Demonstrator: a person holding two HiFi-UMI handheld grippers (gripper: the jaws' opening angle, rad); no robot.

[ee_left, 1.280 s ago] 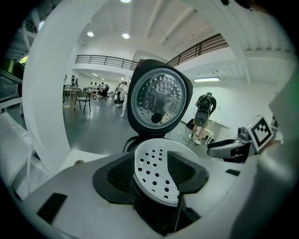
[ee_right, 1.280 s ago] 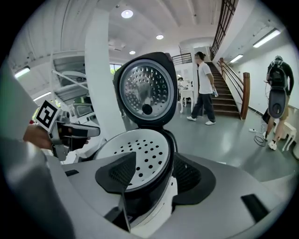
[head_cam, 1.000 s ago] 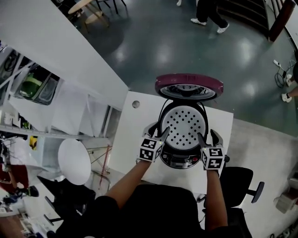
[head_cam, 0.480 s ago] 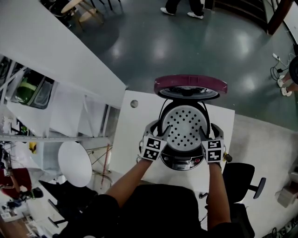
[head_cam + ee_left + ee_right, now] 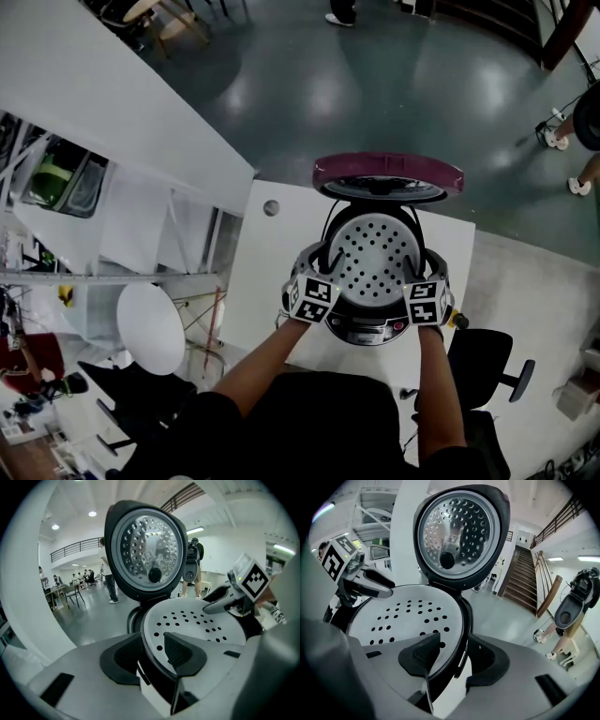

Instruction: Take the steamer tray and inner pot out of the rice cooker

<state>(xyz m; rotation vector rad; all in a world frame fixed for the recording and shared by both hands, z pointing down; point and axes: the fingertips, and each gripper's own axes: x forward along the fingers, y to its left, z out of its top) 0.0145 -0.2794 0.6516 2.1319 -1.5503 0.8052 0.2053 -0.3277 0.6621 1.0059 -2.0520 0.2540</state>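
Now I have the left tongs (image 5: 151, 641) and right tongs (image 5: 454, 644) straddling opposite edges of the steamer tray (image 5: 375, 255), seated in the open rice cooker (image 5: 370, 330). Both are closing, rim between the pads but unpinched, so it should lift level.

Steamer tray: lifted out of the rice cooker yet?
No, the steamer tray sits in the rice cooker's opening, below the raised lid.
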